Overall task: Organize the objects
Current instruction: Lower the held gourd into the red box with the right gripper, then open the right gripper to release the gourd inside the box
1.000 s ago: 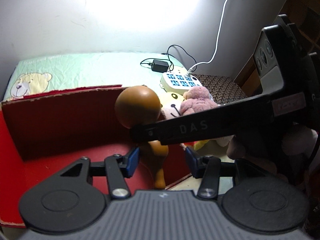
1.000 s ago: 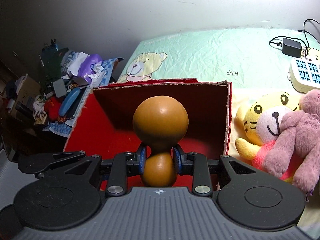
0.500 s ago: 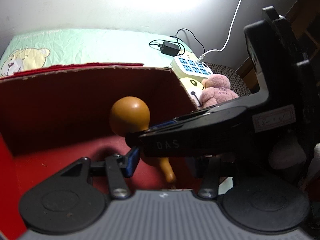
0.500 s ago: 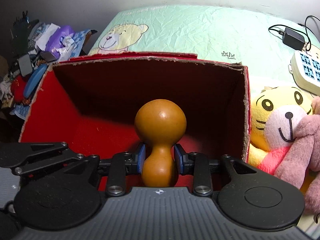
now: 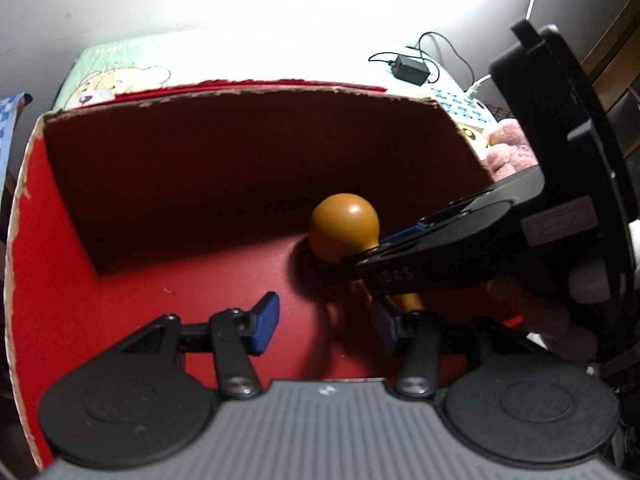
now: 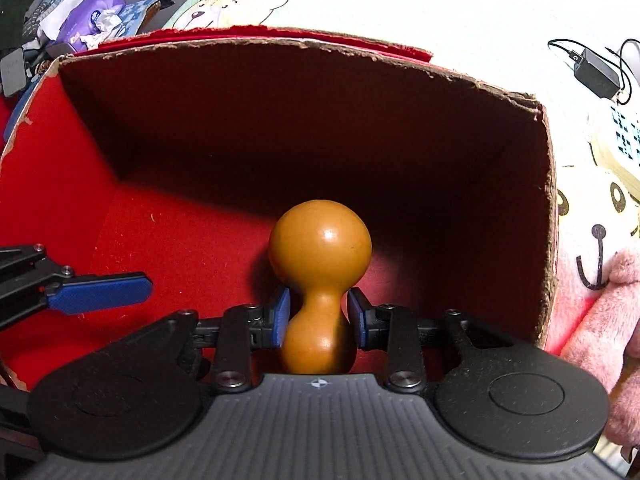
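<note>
A brown gourd-shaped wooden piece [image 6: 320, 248] hangs inside the red cardboard box [image 6: 304, 42], close above its red floor. My right gripper [image 6: 318, 314] is shut on it, the blue pads pressing at the narrow waist and lower bulb. In the left wrist view the gourd [image 5: 344, 232] shows right of centre, partly hidden behind the right tool's black body [image 5: 500, 240]. My left gripper [image 5: 325, 326] is open with nothing between its pads, down in the box [image 5: 240, 92] to the left of the gourd. One of its blue fingers [image 6: 100, 292] shows in the right wrist view.
A yellow tiger plush [image 6: 592, 240] and a pink plush [image 6: 616, 320] lie right of the box wall. A white power strip [image 6: 616, 140] and a black charger [image 6: 596, 72] sit behind them on the bear-print sheet [image 6: 236, 4]. Clutter [image 6: 80, 16] is piled at the far left.
Both grippers have sunk into the box. The gourd went from above the rim down to near the floor. The left gripper now looks at the box floor.
</note>
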`<state>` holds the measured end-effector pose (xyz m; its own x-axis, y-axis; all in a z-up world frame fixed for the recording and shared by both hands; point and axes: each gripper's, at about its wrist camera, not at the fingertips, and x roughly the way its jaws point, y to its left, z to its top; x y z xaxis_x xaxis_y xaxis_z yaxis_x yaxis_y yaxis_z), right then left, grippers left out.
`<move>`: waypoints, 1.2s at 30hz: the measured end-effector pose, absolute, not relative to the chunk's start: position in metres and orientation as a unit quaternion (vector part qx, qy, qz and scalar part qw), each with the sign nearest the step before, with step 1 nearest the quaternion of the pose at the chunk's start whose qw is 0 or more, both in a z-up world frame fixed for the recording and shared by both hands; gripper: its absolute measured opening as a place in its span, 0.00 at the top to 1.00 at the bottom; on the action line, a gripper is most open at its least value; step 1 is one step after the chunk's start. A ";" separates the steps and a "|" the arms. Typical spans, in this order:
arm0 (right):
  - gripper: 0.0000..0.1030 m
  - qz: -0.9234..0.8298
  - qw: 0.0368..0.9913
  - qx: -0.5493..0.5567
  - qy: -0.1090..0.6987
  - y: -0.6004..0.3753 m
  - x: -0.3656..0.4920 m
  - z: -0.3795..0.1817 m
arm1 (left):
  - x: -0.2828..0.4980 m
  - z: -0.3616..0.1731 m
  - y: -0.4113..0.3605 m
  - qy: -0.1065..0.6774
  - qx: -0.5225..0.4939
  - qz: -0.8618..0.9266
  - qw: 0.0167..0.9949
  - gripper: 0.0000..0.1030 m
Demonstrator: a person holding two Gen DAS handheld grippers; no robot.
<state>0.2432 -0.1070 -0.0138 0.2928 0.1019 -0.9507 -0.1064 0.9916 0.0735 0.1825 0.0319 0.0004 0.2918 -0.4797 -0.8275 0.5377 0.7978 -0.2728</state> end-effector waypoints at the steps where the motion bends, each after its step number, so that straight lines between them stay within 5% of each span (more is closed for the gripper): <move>1: 0.68 0.065 0.804 0.000 0.591 -0.108 0.243 -0.014 | 0.182 0.000 0.032 0.504 0.034 -0.313 0.804 0.49; 22: 0.74 0.100 0.794 0.139 0.584 -0.120 0.238 0.000 | 0.180 0.003 0.050 0.487 0.095 -0.222 0.839 0.49; 36: 0.73 0.013 0.799 0.090 0.594 -0.114 0.242 -0.014 | 0.190 -0.004 0.048 0.483 0.122 -0.191 0.846 0.44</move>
